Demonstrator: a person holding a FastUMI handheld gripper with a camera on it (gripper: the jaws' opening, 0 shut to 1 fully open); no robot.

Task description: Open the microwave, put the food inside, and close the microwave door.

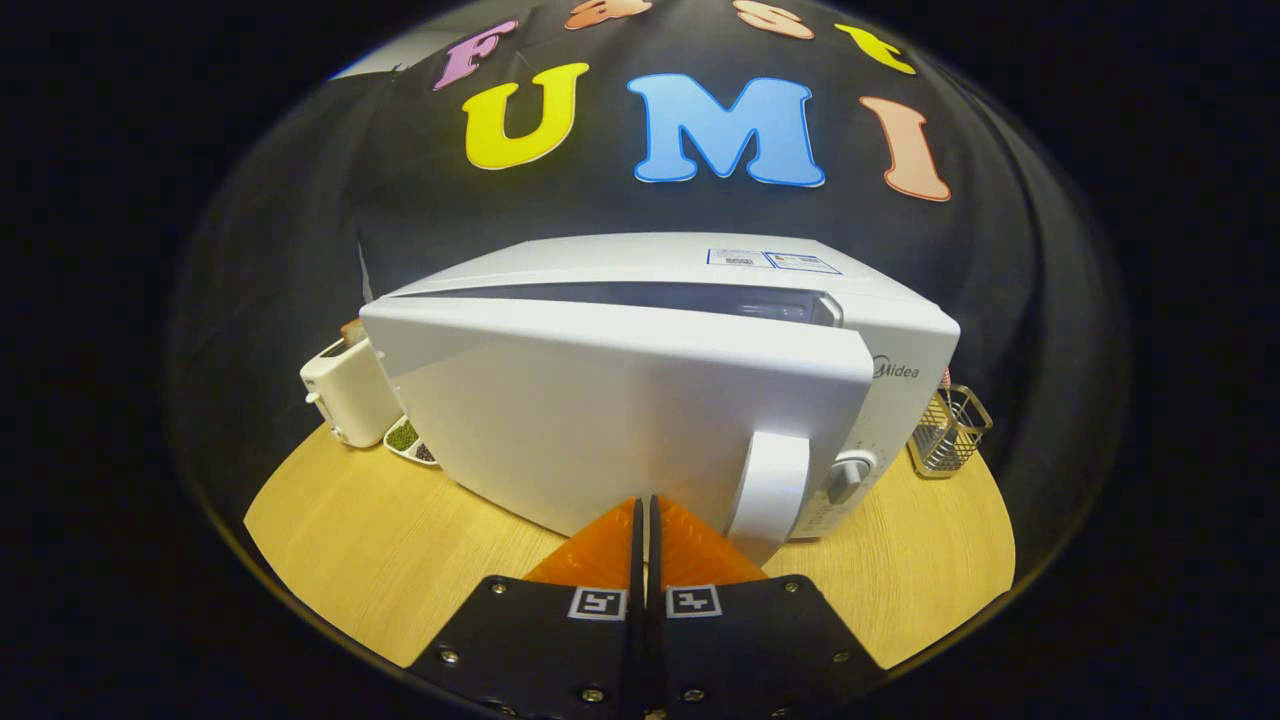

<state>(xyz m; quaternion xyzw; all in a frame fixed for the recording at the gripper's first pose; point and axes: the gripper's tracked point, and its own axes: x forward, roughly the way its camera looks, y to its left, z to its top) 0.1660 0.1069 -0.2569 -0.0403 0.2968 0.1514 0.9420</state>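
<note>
Gripper [645, 510] closed, fingers together, holding nothing, tips close against microwave door [620, 420]. Door slightly ajar, gap along top, handle [770, 490] just right of fingers. Likely late stage: pushing door shut. Food's place inside cannot be told.

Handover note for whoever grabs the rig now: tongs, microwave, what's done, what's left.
Tongs: shut, empty, tips at the lower edge of the door.
White boxy microwave on the round wooden table: door ajar, gap along its top, curved handle just right of the tips.
Food: can't tell whether it is inside.
Left: push the door fully closed.
</note>
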